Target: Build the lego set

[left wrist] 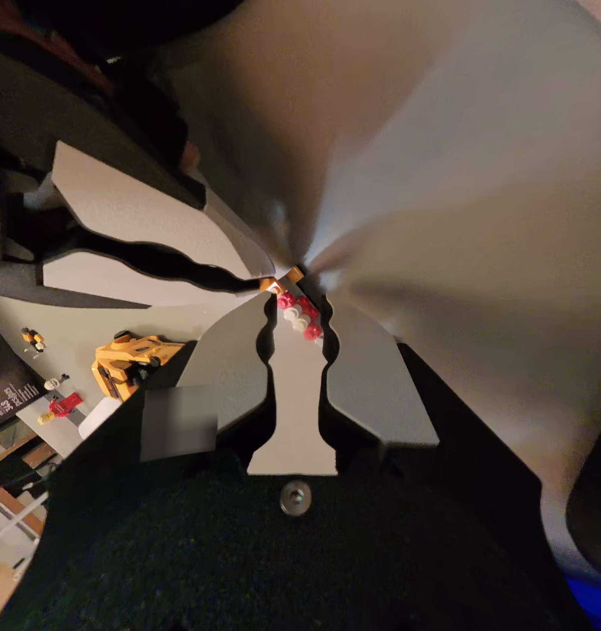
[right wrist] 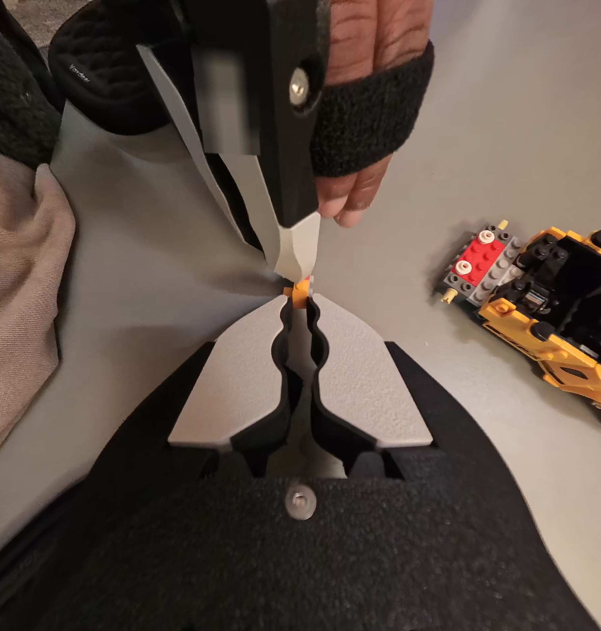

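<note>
My left gripper [left wrist: 299, 307] is shut on a small lego assembly [left wrist: 301, 316] with red and white round studs and a grey strip, held above the grey table [right wrist: 429, 143]. My right gripper [right wrist: 299, 304] is shut on an orange piece [right wrist: 299, 293] at the end of that assembly. In the left wrist view the right gripper [left wrist: 261, 278] comes in from the left, and the orange piece [left wrist: 271, 285] sits at its tips. In the right wrist view the left gripper [right wrist: 297, 269] comes down from above, tip to tip with mine. Most of the assembly is hidden there.
A half-built yellow lego vehicle [right wrist: 548, 307] with a red and grey studded rear lies on the table to the right; it also shows in the left wrist view [left wrist: 131, 362]. Minifigures [left wrist: 58, 408] and a dark booklet [left wrist: 5, 392] lie beyond it. A beige cloth [right wrist: 15, 290] lies at the left.
</note>
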A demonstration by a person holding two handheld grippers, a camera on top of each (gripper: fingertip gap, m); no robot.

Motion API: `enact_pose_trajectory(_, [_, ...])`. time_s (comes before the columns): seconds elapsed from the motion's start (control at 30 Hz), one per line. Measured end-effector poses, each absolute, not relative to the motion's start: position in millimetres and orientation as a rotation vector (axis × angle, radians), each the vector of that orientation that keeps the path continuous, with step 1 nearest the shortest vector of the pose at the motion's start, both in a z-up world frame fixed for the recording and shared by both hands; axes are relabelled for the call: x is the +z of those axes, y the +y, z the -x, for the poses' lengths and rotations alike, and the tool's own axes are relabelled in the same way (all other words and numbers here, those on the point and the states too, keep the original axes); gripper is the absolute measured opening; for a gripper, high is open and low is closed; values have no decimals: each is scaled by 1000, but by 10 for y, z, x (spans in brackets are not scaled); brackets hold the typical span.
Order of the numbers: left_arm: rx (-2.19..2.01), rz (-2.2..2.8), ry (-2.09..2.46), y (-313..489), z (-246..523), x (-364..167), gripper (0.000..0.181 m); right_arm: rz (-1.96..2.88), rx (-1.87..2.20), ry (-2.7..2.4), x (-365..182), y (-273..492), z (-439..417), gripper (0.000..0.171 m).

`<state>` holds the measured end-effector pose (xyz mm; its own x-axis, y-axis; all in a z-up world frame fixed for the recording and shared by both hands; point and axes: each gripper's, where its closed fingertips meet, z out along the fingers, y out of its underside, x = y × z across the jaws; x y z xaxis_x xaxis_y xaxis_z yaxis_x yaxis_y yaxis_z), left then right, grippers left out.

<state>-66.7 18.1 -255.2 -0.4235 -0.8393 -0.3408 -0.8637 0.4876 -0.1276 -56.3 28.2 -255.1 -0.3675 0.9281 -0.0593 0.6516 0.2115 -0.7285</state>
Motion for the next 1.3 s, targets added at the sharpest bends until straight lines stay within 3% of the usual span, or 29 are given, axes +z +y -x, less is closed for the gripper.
enact_pose_trajectory(0.53, [187,1335,2549,199,689,-2606,22,1452,944,-2107,-2570,278,575,7])
enact_pose_trajectory(0.9, [260,1229,2611,249,654,-2592,9,1457,956,-2098,-2571,274,575,7])
enact_pose_trajectory(1.23, [200,1280,2561,232,650,-2594,9,1411,951,-2108,-2561,276,551,15])
enact_pose_trajectory(1.3, [131,1382,2500,197,643,-2604,20,1406,944,-2104,-2553,289,531,16])
